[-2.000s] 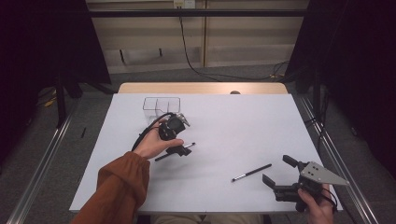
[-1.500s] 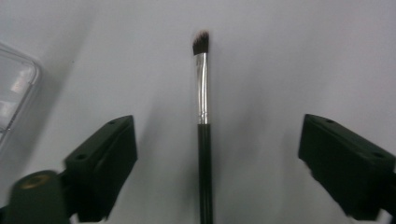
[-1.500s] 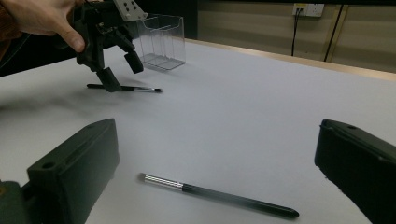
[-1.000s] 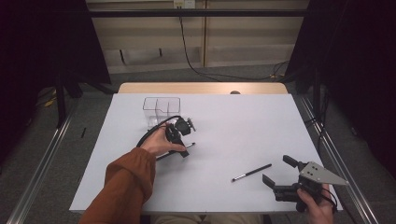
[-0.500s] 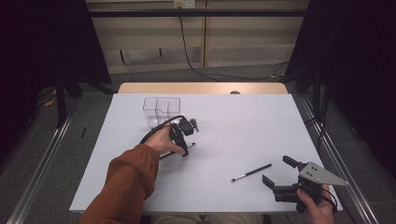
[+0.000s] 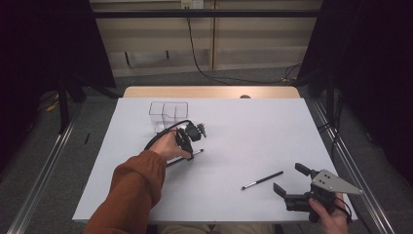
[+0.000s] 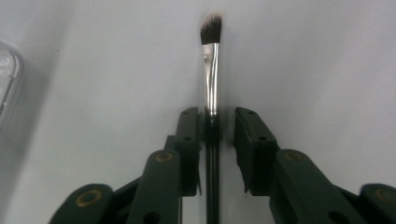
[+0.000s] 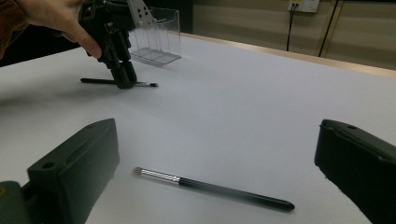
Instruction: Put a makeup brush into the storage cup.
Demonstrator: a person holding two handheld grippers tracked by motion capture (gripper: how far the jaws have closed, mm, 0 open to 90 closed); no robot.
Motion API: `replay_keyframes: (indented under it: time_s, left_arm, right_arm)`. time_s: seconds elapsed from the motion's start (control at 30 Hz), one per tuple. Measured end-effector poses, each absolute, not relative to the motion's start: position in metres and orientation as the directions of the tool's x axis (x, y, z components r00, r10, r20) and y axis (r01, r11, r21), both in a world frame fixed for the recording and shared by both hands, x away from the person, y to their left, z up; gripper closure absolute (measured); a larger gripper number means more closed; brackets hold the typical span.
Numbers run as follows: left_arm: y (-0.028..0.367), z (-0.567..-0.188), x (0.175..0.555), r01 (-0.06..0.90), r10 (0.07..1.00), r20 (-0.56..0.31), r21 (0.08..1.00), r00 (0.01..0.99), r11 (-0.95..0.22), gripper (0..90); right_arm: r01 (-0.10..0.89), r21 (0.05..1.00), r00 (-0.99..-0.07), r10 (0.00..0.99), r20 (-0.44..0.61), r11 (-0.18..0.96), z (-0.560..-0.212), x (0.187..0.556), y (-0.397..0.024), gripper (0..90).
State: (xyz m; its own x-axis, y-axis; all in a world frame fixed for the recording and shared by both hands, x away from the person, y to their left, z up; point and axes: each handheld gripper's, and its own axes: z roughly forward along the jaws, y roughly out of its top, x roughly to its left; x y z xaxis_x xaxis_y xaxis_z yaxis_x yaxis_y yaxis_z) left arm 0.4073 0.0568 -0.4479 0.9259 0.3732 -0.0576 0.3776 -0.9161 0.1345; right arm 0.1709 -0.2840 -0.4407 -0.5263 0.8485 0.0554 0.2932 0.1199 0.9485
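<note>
Recording lab or test bay. Evidence: white-covered table (image 6: 272, 122) inside a black frame (image 6: 204, 13), dark curtains (image 6: 375, 73) on both flanks, metal floor rails (image 6: 41, 180), cable (image 6: 204, 63) trailing from a wall outlet (image 6: 191, 4) (no domestic furnishings).

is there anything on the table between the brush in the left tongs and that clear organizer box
Nothing visible. The left tongs have just been closing, jaws straddling the angled brush, which lies flat on the white table. The clear organizer stands just beyond the hand, with bare table between. The second brush lies off toward the right tongs.
</note>
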Motion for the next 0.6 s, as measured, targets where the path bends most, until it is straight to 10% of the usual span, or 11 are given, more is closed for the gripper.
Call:
replay_keyframes:
  time_s: [0.6]
  left_arm:
    - [0.0621, -0.4476, 0.407, 0.403, 0.395, -0.082, 0.158, 0.915, -0.901, 84.0]
  right_arm:
    - [0.294, 0.948, -0.527, 0.848, 0.057, 0.119, -0.4409, 0.1712, -0.2839, 0.0]
